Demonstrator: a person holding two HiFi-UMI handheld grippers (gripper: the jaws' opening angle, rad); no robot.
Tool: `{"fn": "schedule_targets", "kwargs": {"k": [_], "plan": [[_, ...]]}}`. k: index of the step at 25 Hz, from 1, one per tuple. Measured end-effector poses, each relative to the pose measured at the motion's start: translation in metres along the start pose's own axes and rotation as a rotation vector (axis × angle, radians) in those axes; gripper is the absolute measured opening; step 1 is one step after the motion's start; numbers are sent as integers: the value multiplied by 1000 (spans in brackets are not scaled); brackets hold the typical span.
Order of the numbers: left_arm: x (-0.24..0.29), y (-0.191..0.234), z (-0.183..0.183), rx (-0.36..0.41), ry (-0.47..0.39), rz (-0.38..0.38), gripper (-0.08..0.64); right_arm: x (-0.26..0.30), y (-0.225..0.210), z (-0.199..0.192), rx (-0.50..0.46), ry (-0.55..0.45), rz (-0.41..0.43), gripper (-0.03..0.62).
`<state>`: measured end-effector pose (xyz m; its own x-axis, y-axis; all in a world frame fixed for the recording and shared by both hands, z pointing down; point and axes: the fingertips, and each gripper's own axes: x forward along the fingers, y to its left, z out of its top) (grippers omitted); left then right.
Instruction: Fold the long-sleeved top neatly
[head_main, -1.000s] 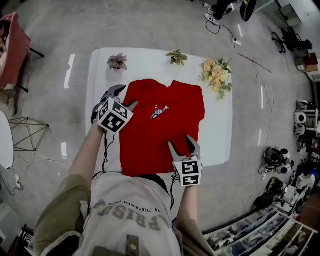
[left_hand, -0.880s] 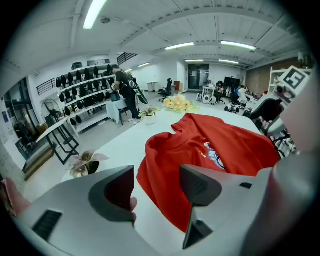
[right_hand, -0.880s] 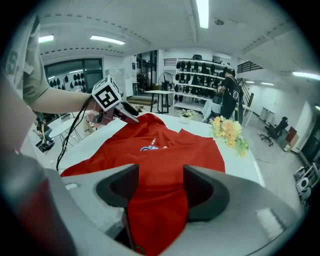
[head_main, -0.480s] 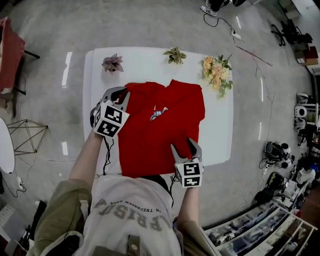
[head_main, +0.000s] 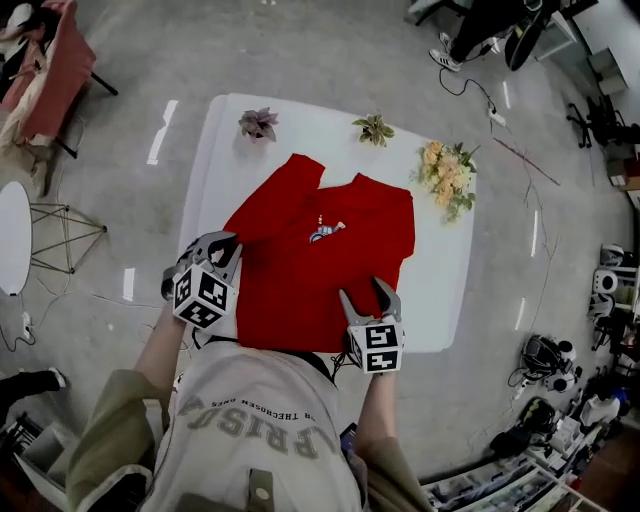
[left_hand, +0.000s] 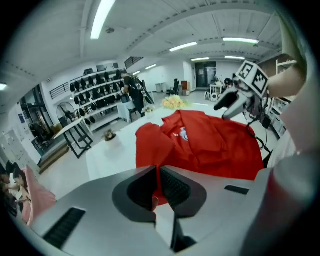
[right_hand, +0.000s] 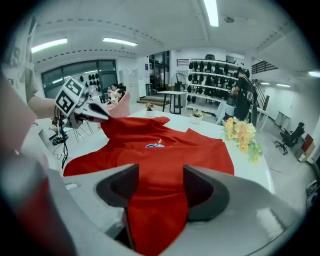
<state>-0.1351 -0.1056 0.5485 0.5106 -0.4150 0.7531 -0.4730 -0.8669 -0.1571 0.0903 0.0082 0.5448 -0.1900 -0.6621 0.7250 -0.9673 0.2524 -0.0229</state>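
A red long-sleeved top lies spread on the white table, its small chest print facing up. My left gripper is at the top's left side, shut on a pinch of red fabric. A band of the top is drawn out from the far shoulder to the jaws. My right gripper stands over the near hem with its jaws wide apart. Red cloth lies between and below the jaws, and the pads do not press on it. The left gripper view shows the right gripper across the top.
Along the table's far edge stand a purple plant, a small green plant and a yellow bouquet. A red-draped chair and a round white table stand on the floor to the left. Cables and equipment are at the right.
My left gripper shut on the top's left edge and moved toward the near left, dragging that side out. The right gripper stayed over the near hem.
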Motion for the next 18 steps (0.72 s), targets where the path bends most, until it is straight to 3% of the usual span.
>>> {"fn": "schedule_targets", "kwargs": {"k": [2, 3, 4, 5, 9, 13, 18], "plan": [[6, -14, -25, 11, 82, 20, 30, 5, -4, 3, -29, 3, 12, 278], [5, -18, -32, 7, 106, 35, 94, 7, -7, 6, -40, 2, 13, 278], [3, -21, -33, -11, 112, 45, 222, 8, -10, 12, -44, -5, 16, 278], [-1, -23, -31, -42, 101, 50, 246, 9, -13, 20, -39, -16, 24, 278], [-5, -19, -7, -147, 30, 56, 255, 18, -13, 67, 27, -93, 114, 279], [26, -20, -19, -67, 141, 58, 249, 59, -13, 113, 71, -107, 175, 279], [38, -24, -21, -64, 137, 12, 201, 149, -13, 148, 187, -39, 201, 279]]}}
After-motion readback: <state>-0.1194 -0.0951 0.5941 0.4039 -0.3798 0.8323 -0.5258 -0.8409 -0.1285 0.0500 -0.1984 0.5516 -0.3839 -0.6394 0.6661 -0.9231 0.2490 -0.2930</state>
